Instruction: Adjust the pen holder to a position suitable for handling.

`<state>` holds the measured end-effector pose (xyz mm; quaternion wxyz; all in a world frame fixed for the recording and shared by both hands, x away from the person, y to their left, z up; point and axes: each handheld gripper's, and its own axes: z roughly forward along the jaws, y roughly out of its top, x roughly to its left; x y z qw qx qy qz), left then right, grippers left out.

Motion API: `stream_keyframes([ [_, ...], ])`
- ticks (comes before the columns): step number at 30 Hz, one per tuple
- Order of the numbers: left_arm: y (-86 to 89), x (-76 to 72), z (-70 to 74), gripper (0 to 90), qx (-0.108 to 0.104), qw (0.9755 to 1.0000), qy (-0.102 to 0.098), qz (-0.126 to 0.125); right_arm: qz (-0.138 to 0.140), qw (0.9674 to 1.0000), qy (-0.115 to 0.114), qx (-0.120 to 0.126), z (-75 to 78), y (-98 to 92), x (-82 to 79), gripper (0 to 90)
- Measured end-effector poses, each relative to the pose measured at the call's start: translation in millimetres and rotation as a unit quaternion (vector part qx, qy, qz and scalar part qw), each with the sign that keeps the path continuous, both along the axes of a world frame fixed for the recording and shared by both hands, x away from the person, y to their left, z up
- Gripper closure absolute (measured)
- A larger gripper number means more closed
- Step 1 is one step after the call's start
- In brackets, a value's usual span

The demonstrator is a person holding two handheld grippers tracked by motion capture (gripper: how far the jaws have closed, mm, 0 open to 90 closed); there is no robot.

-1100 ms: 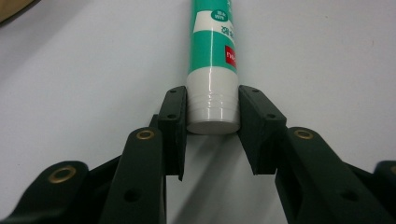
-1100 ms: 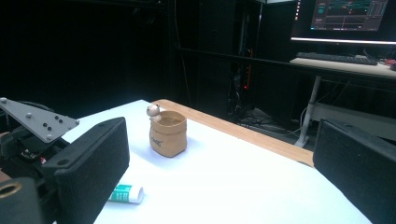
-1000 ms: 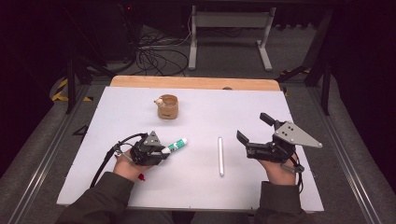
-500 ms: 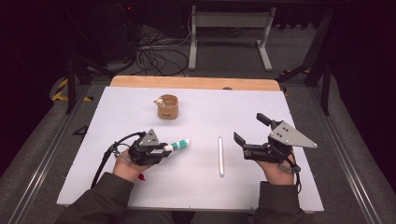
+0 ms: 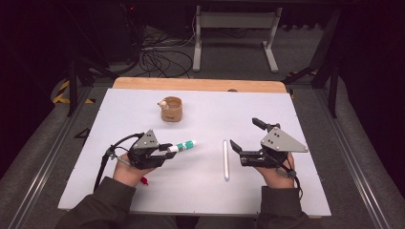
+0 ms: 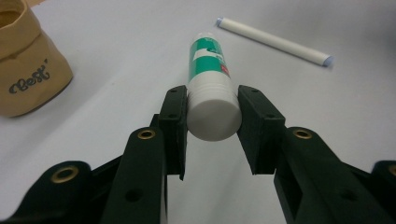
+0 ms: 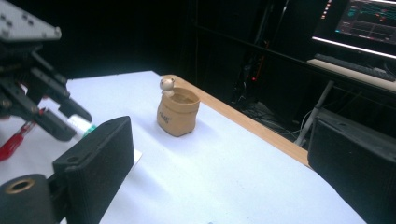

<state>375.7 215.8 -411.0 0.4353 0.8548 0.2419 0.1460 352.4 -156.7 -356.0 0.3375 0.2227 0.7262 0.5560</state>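
My left gripper point(image 5: 165, 149) point(image 6: 212, 128) is shut on the white cap end of a green-and-white tube point(image 5: 185, 145) point(image 6: 208, 60), low over the white table at the front left. The tube points away toward a thin white stick point(image 5: 225, 160) point(image 6: 275, 42) that lies flat on the table. Whether the tube's far tip touches the table I cannot tell. At the front right my right gripper point(image 5: 244, 132) point(image 7: 224, 163) stands open, level, with nothing between its jaws. In the right gripper view the left gripper point(image 7: 46, 107) and the tube point(image 7: 86, 128) appear at the left.
A small brown sack-shaped pot point(image 5: 171, 109) point(image 6: 28, 70) point(image 7: 177, 114) with a little figure on its rim stands at the back centre of the white table point(image 5: 286, 119). A red item point(image 5: 144, 181) point(image 7: 14, 140) lies under the left hand. Cables and stands sit behind the table's wooden far edge point(image 5: 200, 84).
The left gripper has risen a little with the tube in it and drifted slightly right. The right gripper has hardly moved.
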Motion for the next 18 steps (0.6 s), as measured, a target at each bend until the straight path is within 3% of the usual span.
stream_keyframes([
  [7,-1.1,-5.9,8.2,65.4,-0.02,0.9997,-0.003,-0.01,0.009,0.9986,-0.005,-0.052,-5.3,14.5,1.3,13.8],
  [8,-1.3,-6.6,9.3,65.4,-0.022,0.9997,-0.005,-0.011,0.015,0.9973,-0.01,-0.071,-6.5,19.7,1.2,15.5],
  [13,-2.0,-10.6,14.1,65.5,-0.029,0.9994,-0.011,-0.016,0.026,0.993,-0.021,-0.114,-9.6,33.4,-1.0,18.9],
  [18,-1.9,-12.0,15.5,65.4,-0.035,0.9992,-0.013,-0.016,0.04,0.9886,-0.023,-0.144,-14.8,47.5,-1.0,20.2],
])
